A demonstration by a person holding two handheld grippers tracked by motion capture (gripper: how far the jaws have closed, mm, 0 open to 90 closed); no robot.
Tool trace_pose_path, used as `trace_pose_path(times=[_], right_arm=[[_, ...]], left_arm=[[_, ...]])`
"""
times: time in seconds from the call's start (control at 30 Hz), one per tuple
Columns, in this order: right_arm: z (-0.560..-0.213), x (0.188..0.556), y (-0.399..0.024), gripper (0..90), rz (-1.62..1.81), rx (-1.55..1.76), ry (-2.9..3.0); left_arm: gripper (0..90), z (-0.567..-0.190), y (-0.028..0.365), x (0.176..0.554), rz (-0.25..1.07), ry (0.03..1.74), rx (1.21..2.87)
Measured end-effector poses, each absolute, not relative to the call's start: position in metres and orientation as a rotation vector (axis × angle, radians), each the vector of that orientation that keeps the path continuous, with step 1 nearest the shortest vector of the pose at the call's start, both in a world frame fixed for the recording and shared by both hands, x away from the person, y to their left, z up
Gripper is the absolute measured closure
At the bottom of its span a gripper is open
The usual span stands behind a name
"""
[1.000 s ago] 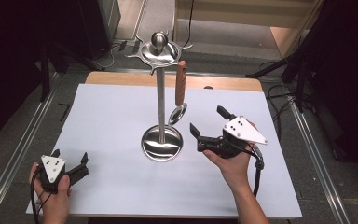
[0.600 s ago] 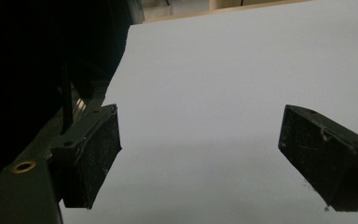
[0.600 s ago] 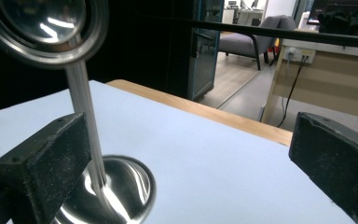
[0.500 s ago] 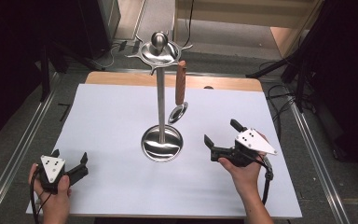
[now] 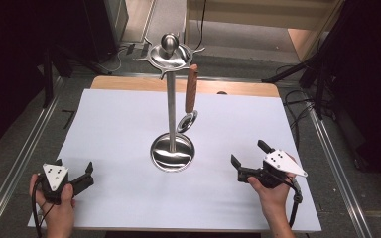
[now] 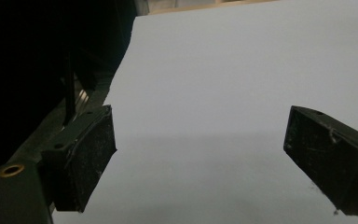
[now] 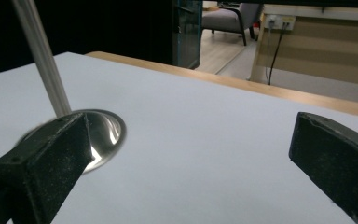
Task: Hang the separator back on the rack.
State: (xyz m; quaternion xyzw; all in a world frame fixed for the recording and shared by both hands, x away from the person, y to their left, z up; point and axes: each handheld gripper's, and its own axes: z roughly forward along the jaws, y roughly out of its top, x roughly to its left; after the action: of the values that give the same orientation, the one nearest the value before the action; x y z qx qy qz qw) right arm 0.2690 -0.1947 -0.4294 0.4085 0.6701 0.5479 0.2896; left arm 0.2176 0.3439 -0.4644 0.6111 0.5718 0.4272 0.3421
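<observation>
stand: steel utensil stand [image 5: 171, 106] mid-tabletop [image 5: 114, 124], round dished base, thin post, hook crown on top
spoon: wood-handled spoon [image 5: 190, 99] hangs upright from a crown hook, just beside the post, bowl down, a little above the base
right hand-held gripper [image 5: 248, 154]: released, jaws wide, nothing between them, near the base on its right side, apart from it; I see post and base rim past its own left jaw in the right gripper view
left hand-held gripper [image 5: 82, 174]: released, empty, at the near-left corner, well apart from the stand
handling, my read: spoon light and stiff; wood handle gives the pads grip, polished bowl likely slippery
hold: I'd pinch mid-handle across its width, then lift up to clear the hook
risk: stand looks top-heavy on a slim post, a sideways pull could tip it; hanging spoon may swing on contact
</observation>
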Motion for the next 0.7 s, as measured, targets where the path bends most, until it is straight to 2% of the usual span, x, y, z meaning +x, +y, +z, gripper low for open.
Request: trace_pose_path(times=[0.7], right_arm=[[-0.473, 0.261, -0.243, 0.0, 1.345, 1.238, 1.794]], left_arm=[[10.1, -0.464, 0.344, 0.216, 1.117, 1.48, 1.588]])
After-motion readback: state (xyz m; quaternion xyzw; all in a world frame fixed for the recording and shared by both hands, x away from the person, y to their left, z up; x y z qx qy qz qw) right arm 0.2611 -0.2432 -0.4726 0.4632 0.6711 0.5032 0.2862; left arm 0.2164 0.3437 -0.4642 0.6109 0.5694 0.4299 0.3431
